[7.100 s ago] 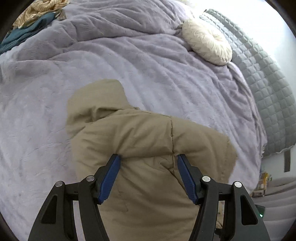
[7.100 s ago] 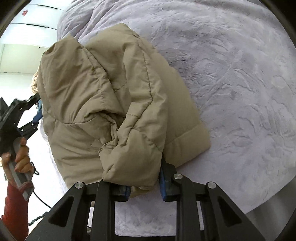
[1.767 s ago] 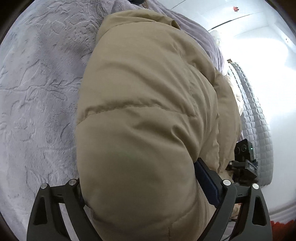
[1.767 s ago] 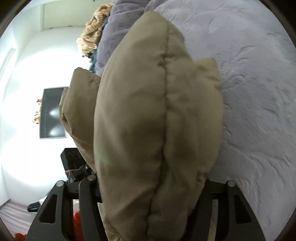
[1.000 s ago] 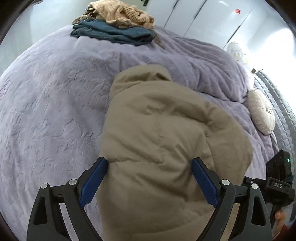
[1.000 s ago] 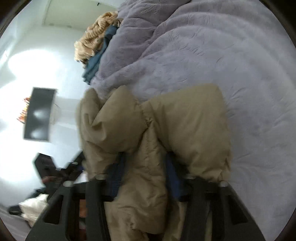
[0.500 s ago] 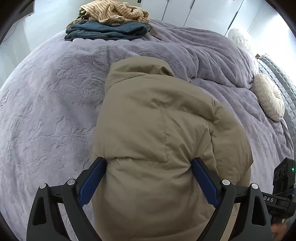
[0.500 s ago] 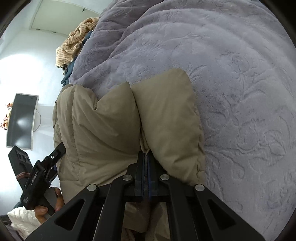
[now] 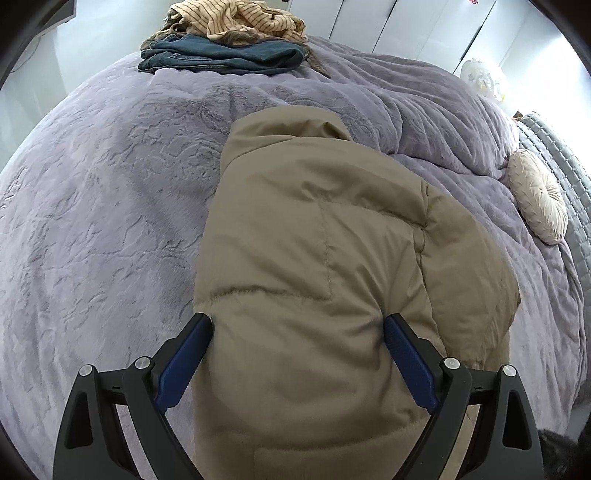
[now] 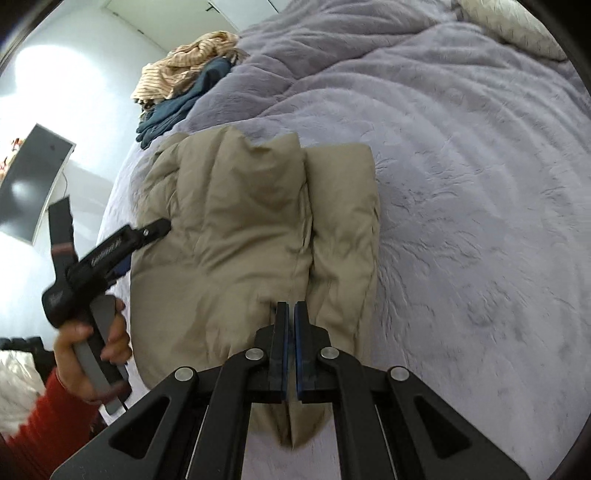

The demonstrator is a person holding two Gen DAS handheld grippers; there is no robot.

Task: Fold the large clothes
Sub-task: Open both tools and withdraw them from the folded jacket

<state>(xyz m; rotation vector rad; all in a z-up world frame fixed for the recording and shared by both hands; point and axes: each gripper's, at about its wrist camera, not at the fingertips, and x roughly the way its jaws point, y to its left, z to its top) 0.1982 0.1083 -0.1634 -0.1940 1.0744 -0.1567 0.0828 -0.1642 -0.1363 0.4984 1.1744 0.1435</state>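
The tan puffer jacket [image 9: 332, 280] lies folded into a compact bundle on the lavender bedspread [image 9: 103, 221], so I judge the main folds done, with only tidying left. My left gripper [image 9: 297, 345] stands wide open, straddling the bundle's near end without pinching. My right gripper [image 10: 290, 314] is fully closed, holding nothing, above the jacket's seam.

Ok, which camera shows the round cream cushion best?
The left wrist view: the round cream cushion shows whole there, pleats and centre button clear, lying on the purple blanket near the bed's right edge. The right wrist view catches only a cream edge at its top, too cropped to identify.
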